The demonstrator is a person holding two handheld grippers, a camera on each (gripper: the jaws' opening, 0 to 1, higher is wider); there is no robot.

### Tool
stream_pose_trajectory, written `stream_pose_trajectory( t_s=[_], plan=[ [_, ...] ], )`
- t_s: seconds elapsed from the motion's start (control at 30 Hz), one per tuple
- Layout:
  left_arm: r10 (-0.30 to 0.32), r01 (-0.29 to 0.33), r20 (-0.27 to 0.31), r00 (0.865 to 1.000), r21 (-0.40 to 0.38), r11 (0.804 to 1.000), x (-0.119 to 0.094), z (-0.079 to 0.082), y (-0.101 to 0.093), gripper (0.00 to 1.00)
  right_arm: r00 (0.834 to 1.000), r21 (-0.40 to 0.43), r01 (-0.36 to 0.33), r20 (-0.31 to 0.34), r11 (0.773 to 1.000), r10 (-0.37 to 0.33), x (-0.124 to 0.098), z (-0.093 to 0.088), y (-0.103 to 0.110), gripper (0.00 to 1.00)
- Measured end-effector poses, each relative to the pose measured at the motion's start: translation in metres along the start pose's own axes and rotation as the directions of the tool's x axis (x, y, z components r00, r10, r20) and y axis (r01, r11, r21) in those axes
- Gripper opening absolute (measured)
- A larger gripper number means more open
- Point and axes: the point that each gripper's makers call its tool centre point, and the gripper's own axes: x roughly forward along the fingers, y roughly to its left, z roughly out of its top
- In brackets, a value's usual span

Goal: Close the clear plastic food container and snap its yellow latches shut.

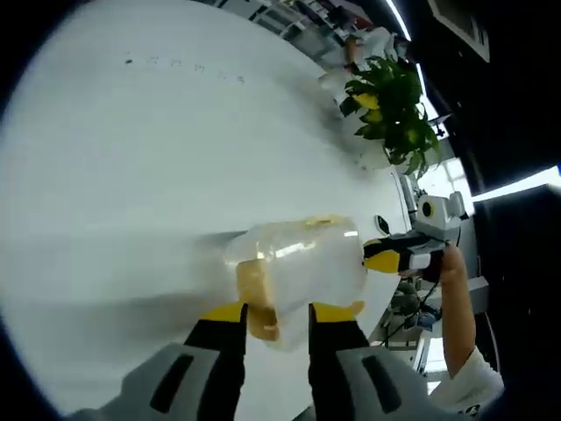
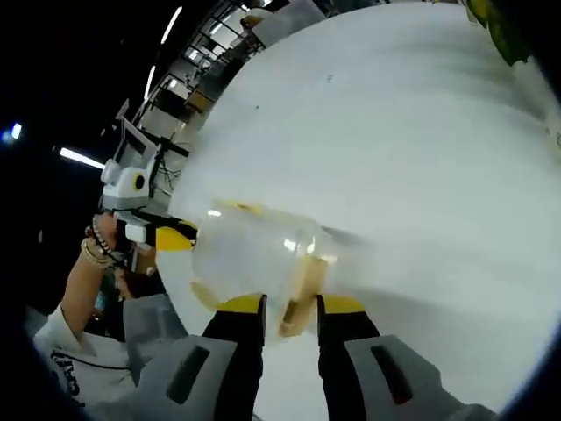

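Clear plastic food container (image 1: 302, 259) lay on the round white table (image 1: 131, 158), pinched between the left gripper (image 1: 276, 314) and right gripper (image 2: 289, 307); light, slippery, thin-walled, best gripped at its yellow latches (image 1: 254, 285).

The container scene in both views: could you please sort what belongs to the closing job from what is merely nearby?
Job:
- container, clear plastic, on the white table
- yellow latch, between the right gripper's jaws
- left gripper, jaws at the container's near end
- right gripper

Nearby:
- plant
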Motion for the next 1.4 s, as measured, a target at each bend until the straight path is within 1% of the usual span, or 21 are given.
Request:
stream_pose_trajectory(
  t_s=[0.03,0.13,0.27,0.37,0.53,0.7,0.73,0.77,0.83,1.03,1.17,1.4],
  plan=[
    [0.017,-0.017,-0.006,1.000,0.019,1.000,0.000,0.000,0.002,0.17,1.000,0.001,0.000,-0.003,1.000,0.000,0.000,0.000,0.000,0.21],
    [0.040,-0.039,-0.014,0.999,0.037,0.999,0.001,0.001,0.007,0.12,1.000,-0.023,0.003,-0.013,1.000,-0.003,0.000,0.000,0.000,0.21],
    [0.033,-0.032,-0.024,0.999,0.039,0.999,0.002,0.002,0.008,0.12,1.000,-0.042,0.007,-0.023,0.999,-0.008,0.000,-0.001,0.000,0.20],
    [0.027,-0.026,-0.029,0.999,0.016,1.000,0.004,0.004,0.009,0.13,1.000,-0.033,0.004,-0.030,0.999,-0.005,0.001,-0.001,0.000,0.20],
    [0.029,-0.026,-0.048,0.998,0.049,0.998,0.004,0.003,0.007,0.12,0.999,-0.045,-0.001,-0.048,0.999,-0.001,0.002,-0.001,0.000,0.20],
    [0.010,-0.009,-0.057,0.998,0.020,1.000,0.005,0.003,0.009,0.12,0.998,-0.044,-0.004,-0.068,0.999,0.001,0.002,-0.002,0.000,0.19],
    [-0.002,0.002,-0.059,0.998,0.011,1.000,0.006,0.002,0.009,0.11,0.997,-0.046,-0.004,-0.071,0.999,0.001,0.002,-0.002,0.000,0.19],
    [-0.017,0.016,-0.054,0.998,-0.015,1.000,0.004,0.000,0.011,0.11,0.997,-0.049,-0.003,-0.073,0.999,-0.001,0.002,-0.003,0.000,0.19],
    [-0.026,0.025,-0.053,0.998,-0.025,0.999,0.004,0.000,0.014,0.11,0.997,-0.047,-0.005,-0.073,0.999,0.001,0.003,-0.003,0.001,0.19],
    [-0.027,0.025,-0.058,0.998,-0.030,0.999,0.003,0.000,0.017,0.11,0.997,-0.040,-0.015,-0.070,0.999,0.013,0.003,-0.003,0.001,0.19],
    [-0.031,0.028,-0.061,0.998,-0.040,0.999,0.004,0.001,0.015,0.11,0.997,0.012,-0.043,-0.062,0.999,0.043,0.004,-0.004,0.000,0.18],
    [-0.033,0.030,-0.056,0.998,-0.062,0.998,0.007,0.003,0.014,0.12,0.996,0.044,-0.054,-0.069,0.998,0.057,0.006,-0.003,0.001,0.17]
  ],
)
